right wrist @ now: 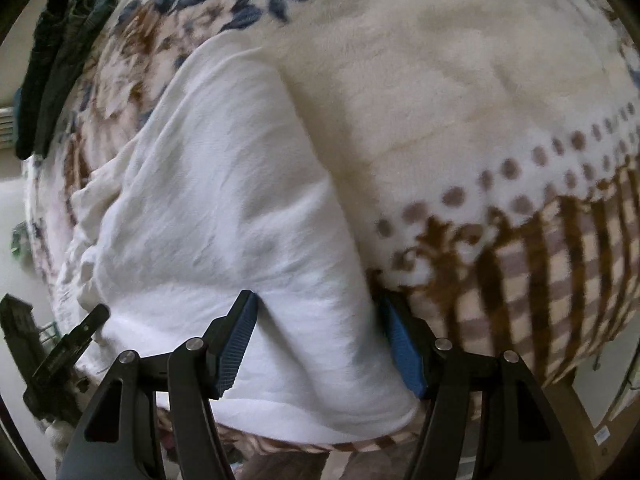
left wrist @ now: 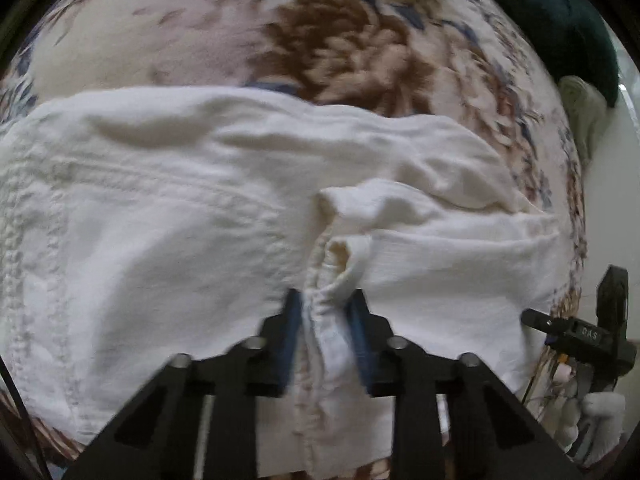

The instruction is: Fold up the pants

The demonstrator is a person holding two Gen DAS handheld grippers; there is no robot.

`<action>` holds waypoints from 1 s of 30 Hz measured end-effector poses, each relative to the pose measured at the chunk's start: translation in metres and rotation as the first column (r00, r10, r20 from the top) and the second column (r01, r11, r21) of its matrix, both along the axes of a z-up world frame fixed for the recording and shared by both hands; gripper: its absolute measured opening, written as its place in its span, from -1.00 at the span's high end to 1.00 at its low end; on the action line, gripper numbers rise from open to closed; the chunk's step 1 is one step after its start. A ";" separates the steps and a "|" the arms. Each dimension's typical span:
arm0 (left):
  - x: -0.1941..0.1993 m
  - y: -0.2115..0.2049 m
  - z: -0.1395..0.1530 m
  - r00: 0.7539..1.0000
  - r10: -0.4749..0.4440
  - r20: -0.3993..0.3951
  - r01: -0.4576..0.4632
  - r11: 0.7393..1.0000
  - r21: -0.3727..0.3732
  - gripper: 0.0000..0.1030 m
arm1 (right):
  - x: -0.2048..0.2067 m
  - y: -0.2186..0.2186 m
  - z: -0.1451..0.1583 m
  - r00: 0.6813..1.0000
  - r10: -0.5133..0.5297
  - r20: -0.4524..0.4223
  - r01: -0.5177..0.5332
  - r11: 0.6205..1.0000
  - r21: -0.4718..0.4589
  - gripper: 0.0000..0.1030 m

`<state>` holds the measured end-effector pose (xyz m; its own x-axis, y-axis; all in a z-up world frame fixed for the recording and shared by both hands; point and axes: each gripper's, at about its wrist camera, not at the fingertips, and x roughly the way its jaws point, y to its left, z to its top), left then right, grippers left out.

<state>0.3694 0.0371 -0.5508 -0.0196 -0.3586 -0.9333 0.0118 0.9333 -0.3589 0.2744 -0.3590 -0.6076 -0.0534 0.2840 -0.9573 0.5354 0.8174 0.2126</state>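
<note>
Your left gripper [left wrist: 326, 308] is clamped on the white pants [left wrist: 168, 220] lying on the floral blanket [left wrist: 320, 40]; your right gripper [right wrist: 316, 312] straddles a leg, jaws apart. Pinch the edge firmly, then lift both ends evenly.

The left gripper [left wrist: 326, 312] pointed steeply down, its blue pads pinched narrowly on a gathered ridge of the white pants [left wrist: 180, 208]. The right gripper [right wrist: 316, 344] also pointed steeply down, jaws wide, straddling the cloth's edge without squeezing.
</note>
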 end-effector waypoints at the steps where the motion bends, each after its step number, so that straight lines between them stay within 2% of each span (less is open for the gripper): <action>1: 0.001 0.001 0.000 1.000 0.006 -0.006 -0.006 1.000 -0.001 0.60 | 0.000 -0.002 -0.001 1.000 -0.003 -0.008 0.003 1.000 -0.012 -0.28; 2: 0.001 0.001 0.001 1.000 0.001 -0.009 -0.001 1.000 0.000 0.59 | -0.001 -0.003 -0.002 1.000 -0.010 -0.014 0.010 1.000 -0.003 -0.28; 5: -0.003 -0.001 0.016 1.000 -0.014 0.005 0.014 0.999 0.030 0.36 | -0.003 0.000 -0.001 1.000 0.002 -0.027 -0.001 1.000 0.030 -0.29; 7: -0.011 0.006 0.032 0.999 0.005 0.041 -0.005 1.000 0.009 0.28 | -0.005 0.007 0.007 0.999 0.026 -0.022 -0.026 0.999 0.031 -0.29; 8: -0.016 0.013 0.038 0.999 0.023 0.043 -0.023 1.000 0.007 -0.01 | -0.006 0.011 0.013 0.999 0.039 -0.019 -0.039 0.999 0.018 -0.29; 9: -0.021 0.022 0.042 0.998 0.051 0.040 -0.051 0.999 0.005 -0.42 | -0.006 0.016 0.019 0.998 0.054 -0.014 -0.054 0.999 0.001 -0.30; 11: -0.036 0.054 0.053 0.983 0.170 0.070 -0.169 0.985 -0.018 -0.61 | -0.006 0.029 0.033 0.996 0.087 0.007 -0.087 0.996 -0.033 -0.38; 12: -0.045 0.074 0.059 0.966 0.236 0.103 -0.233 0.972 -0.040 -0.68 | -0.005 0.036 0.038 0.995 0.100 0.017 -0.099 0.994 -0.043 -0.46; 13: -0.056 0.098 0.065 0.940 0.307 0.148 -0.301 0.952 -0.059 -0.77 | -0.004 0.044 0.043 0.994 0.110 0.024 -0.109 0.993 -0.052 -0.48; 14: -0.064 0.115 0.069 0.919 0.355 0.173 -0.350 0.935 -0.059 -0.96 | -0.003 0.051 0.046 0.992 0.121 0.023 -0.119 0.991 -0.063 -0.53; 15: -0.072 0.134 0.069 0.896 0.403 0.186 -0.399 0.915 -0.056 -0.97 | 0.000 0.058 0.049 0.991 0.133 0.023 -0.131 0.989 -0.076 -0.60; 17: -0.086 0.169 0.058 0.846 0.507 0.165 -0.503 0.861 -0.067 -0.97 | 0.005 0.070 0.053 0.989 0.145 0.033 -0.141 0.985 -0.099 -0.62; 18: -0.092 0.186 0.049 0.813 0.566 0.138 -0.559 0.825 -0.088 -0.97 | 0.007 0.074 0.054 0.989 0.144 0.035 -0.139 0.984 -0.113 -0.62; 20: -0.106 0.215 0.025 0.716 0.696 0.059 -0.681 0.715 -0.158 -0.96 | 0.007 0.077 0.056 0.992 0.117 0.040 -0.111 0.985 -0.131 -0.62; 21: -0.114 0.229 0.011 0.646 0.763 0.008 -0.744 0.632 -0.216 -0.95 | 0.009 0.077 0.059 0.994 0.099 0.044 -0.092 0.986 -0.136 -0.62; 22: -0.118 0.236 0.001 0.598 0.801 -0.024 -0.779 0.573 -0.256 -0.95 | 0.009 0.075 0.062 0.996 0.070 0.049 -0.062 0.987 -0.149 -0.62; 24: -0.123 0.245 -0.017 0.525 0.848 -0.067 -0.821 0.484 -0.302 -0.95 | 0.006 0.068 0.072 0.998 0.020 0.060 -0.009 0.985 -0.174 -0.62; 25: -0.122 0.246 -0.026 0.500 0.861 -0.089 -0.833 0.451 -0.319 -0.95 | 0.003 0.063 0.077 0.998 -0.007 0.070 0.020 0.983 -0.184 -0.62; 27: -0.117 0.244 -0.033 0.483 0.871 -0.089 -0.840 0.433 -0.325 -0.93 | 0.000 0.059 0.084 0.996 -0.025 0.090 0.042 0.980 -0.195 -0.62; 28: -0.114 0.242 -0.031 0.487 0.871 -0.068 -0.837 0.443 -0.321 -0.91 | 0.001 0.060 0.085 0.995 -0.013 0.097 0.032 0.980 -0.195 -0.62; 29: -0.110 0.238 -0.026 0.493 0.869 -0.038 -0.826 0.454 -0.333 -0.75 | 0.003 0.062 0.085 0.995 0.002 0.097 0.017 0.980 -0.196 -0.62; 30: -0.106 0.233 -0.019 0.508 0.861 -0.004 -0.805 0.473 -0.360 -0.46 | 0.006 0.066 0.084 0.995 0.023 0.097 -0.004 0.981 -0.196 -0.62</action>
